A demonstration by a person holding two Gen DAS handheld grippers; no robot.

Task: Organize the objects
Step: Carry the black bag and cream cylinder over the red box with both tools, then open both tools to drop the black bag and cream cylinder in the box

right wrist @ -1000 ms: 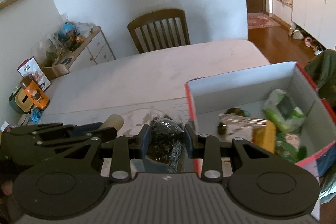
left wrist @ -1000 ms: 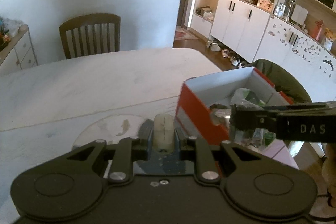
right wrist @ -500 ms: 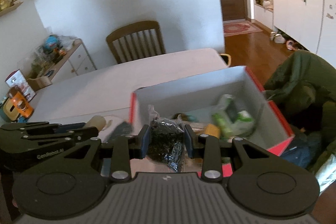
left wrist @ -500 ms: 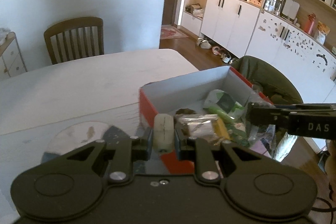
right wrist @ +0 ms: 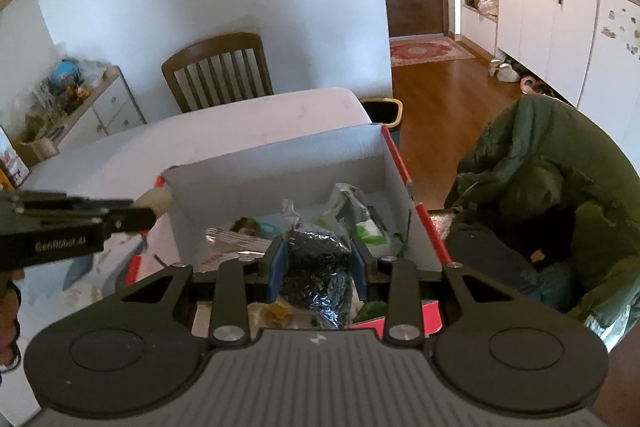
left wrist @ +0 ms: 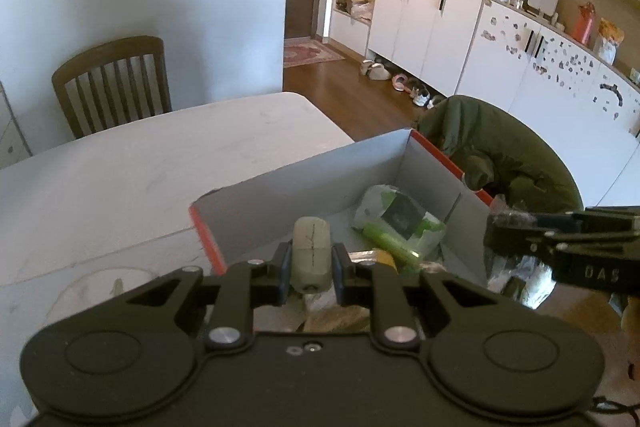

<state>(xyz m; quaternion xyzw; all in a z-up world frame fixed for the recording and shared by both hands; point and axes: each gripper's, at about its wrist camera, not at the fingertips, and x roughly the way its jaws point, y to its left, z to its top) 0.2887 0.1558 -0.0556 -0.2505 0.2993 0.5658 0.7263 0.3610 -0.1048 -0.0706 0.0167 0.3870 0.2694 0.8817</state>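
Fingers (left wrist: 285, 269) of left gripper (left wrist: 310, 267) pinched tight on a pale stubby cylinder (left wrist: 311, 251), poised above the near corner of the red-rimmed cardboard box (left wrist: 304, 179) on the bench (left wrist: 120, 179). Looks stiff and light; mid-body hold suits it.

Fingers (right wrist: 277, 267) of right gripper (right wrist: 318, 267) clamped on a dark crinkly bag (right wrist: 316, 263) over the same box (right wrist: 280, 163). Soft, probably slippery; best held across the bulk.
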